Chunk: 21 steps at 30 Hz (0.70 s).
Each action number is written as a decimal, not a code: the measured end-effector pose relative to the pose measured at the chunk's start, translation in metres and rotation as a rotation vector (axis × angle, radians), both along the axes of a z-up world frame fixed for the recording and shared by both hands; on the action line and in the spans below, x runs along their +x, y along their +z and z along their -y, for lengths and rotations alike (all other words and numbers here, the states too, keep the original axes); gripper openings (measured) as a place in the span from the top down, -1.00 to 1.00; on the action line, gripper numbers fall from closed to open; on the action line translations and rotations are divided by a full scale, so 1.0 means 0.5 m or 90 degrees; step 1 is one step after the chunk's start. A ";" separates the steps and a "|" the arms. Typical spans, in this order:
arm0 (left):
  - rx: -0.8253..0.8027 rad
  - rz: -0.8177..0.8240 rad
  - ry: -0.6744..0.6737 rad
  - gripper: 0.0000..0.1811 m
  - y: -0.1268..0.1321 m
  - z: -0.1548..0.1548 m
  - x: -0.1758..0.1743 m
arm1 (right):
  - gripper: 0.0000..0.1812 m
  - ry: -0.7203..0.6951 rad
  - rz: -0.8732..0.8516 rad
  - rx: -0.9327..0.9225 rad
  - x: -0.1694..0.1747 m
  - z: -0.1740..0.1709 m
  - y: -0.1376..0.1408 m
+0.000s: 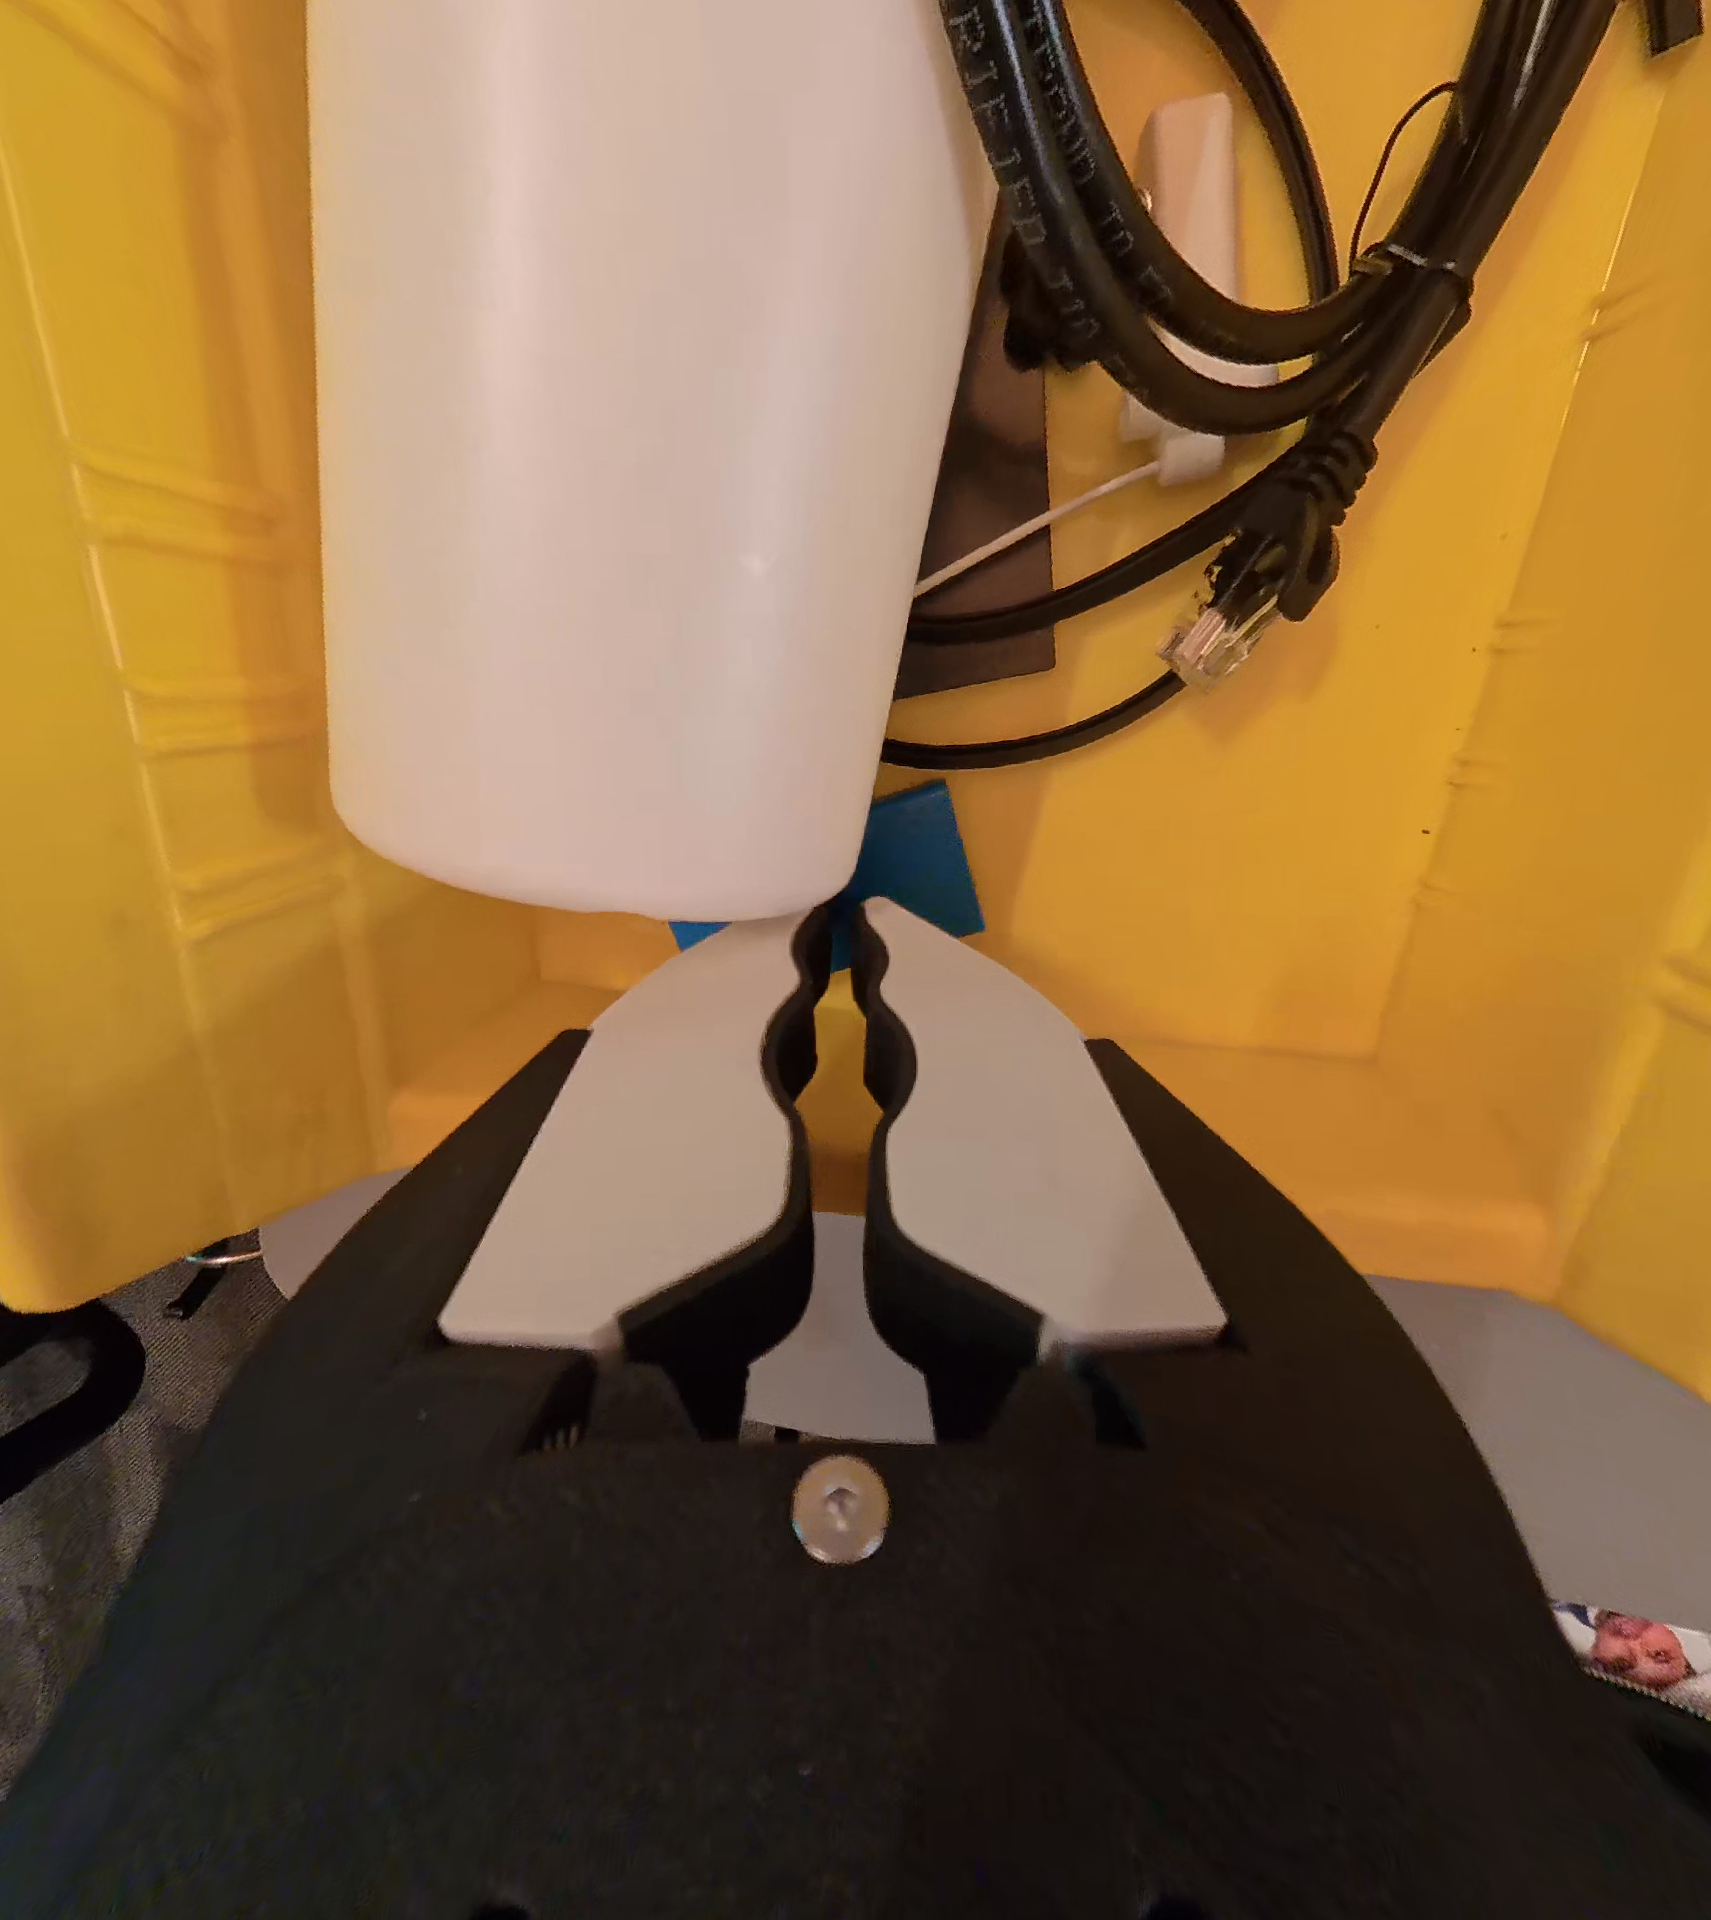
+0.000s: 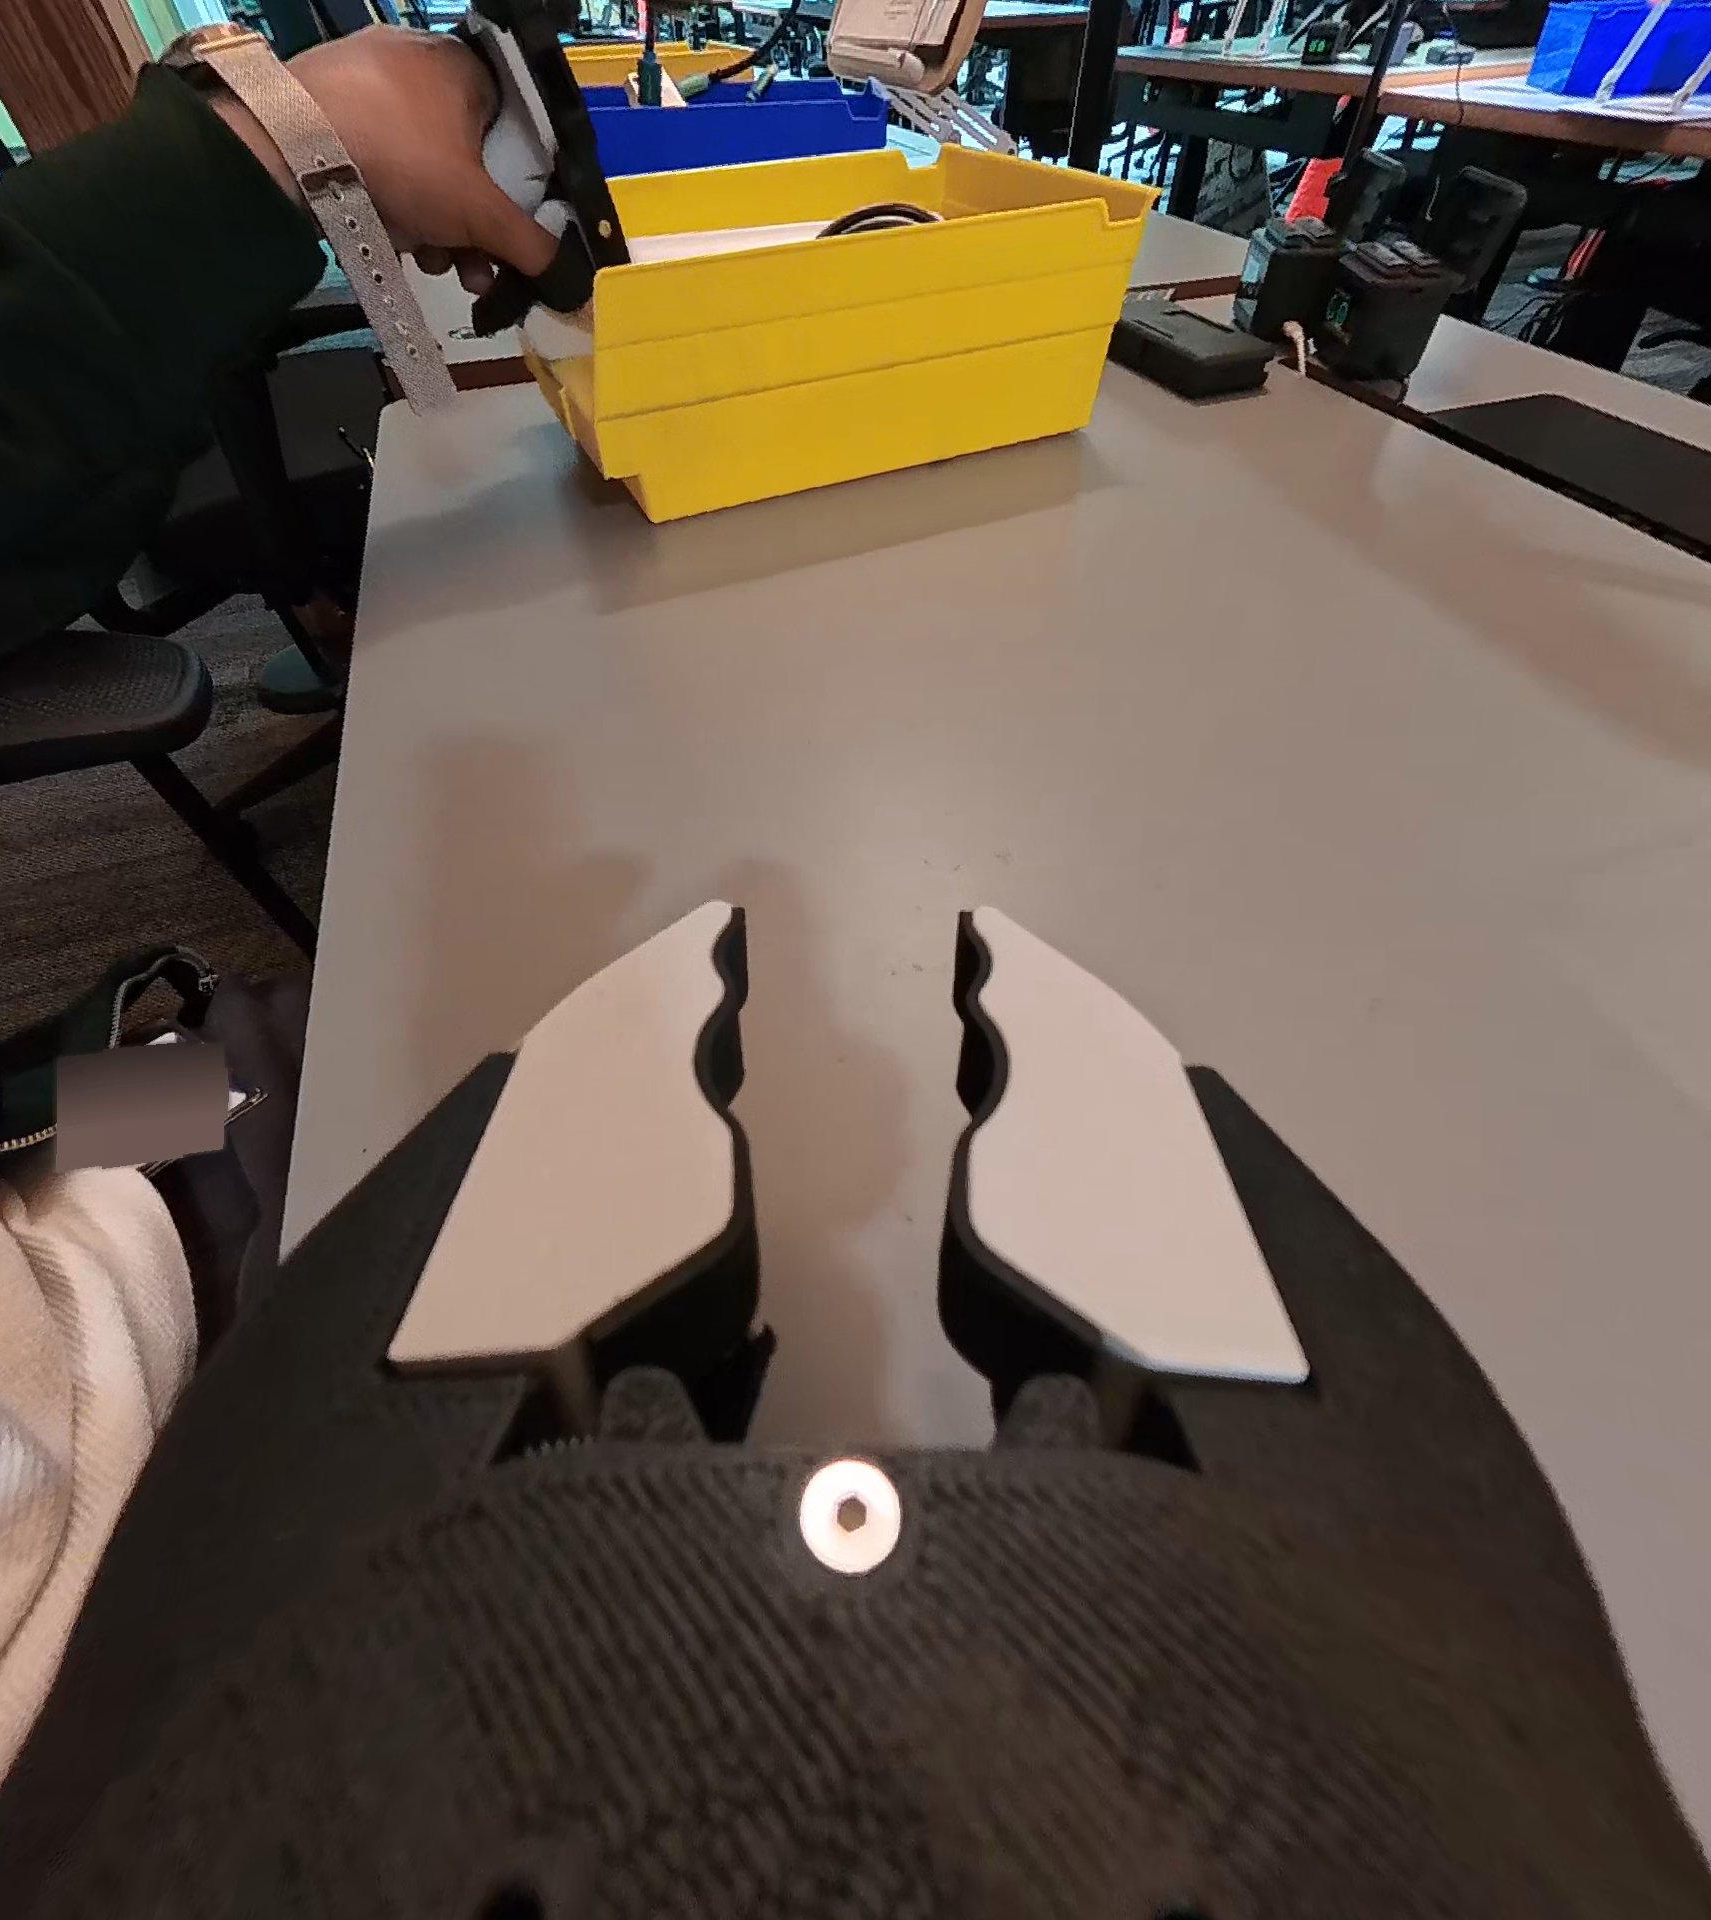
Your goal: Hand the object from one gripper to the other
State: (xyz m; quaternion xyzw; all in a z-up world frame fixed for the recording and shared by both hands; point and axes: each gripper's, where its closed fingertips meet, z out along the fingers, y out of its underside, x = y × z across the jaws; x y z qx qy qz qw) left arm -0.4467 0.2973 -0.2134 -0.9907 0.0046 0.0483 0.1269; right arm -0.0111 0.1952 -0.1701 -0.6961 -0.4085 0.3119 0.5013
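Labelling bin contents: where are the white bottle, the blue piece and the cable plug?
white bottle (image 1: 622, 468), left wrist view, side wall
blue piece (image 1: 918, 868), left wrist view, top face
cable plug (image 1: 1206, 642), left wrist view, clear connector

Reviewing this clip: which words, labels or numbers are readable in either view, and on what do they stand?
Black network cable: lettering along its jacket, stretched and blurred; not transcribed.
Small display on a far table: green digits, too small to read.
White bottle, yellow bin: no writing visible.

Right tongs parted over grey table, yellow bin beyond
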 end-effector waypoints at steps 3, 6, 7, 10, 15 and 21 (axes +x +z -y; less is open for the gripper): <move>0.008 0.020 0.001 0.96 0.001 -0.001 0.001 | 0.58 0.000 0.002 0.000 0.000 0.000 -0.001; 0.011 0.026 -0.001 0.92 0.001 -0.003 0.004 | 0.58 0.000 0.002 -0.001 0.000 0.000 -0.001; 0.011 0.024 -0.002 0.88 0.001 -0.004 0.005 | 0.58 0.000 0.002 -0.001 0.000 0.000 -0.001; 0.008 0.010 0.002 0.77 0.001 -0.006 0.000 | 0.58 0.001 0.001 -0.001 0.000 0.000 -0.001; 0.018 0.022 0.010 0.74 0.001 -0.011 -0.006 | 0.58 0.001 0.001 -0.001 0.000 0.000 -0.001; 0.021 0.003 -0.008 0.78 0.004 -0.011 -0.011 | 0.58 0.002 0.006 0.002 -0.001 0.001 -0.002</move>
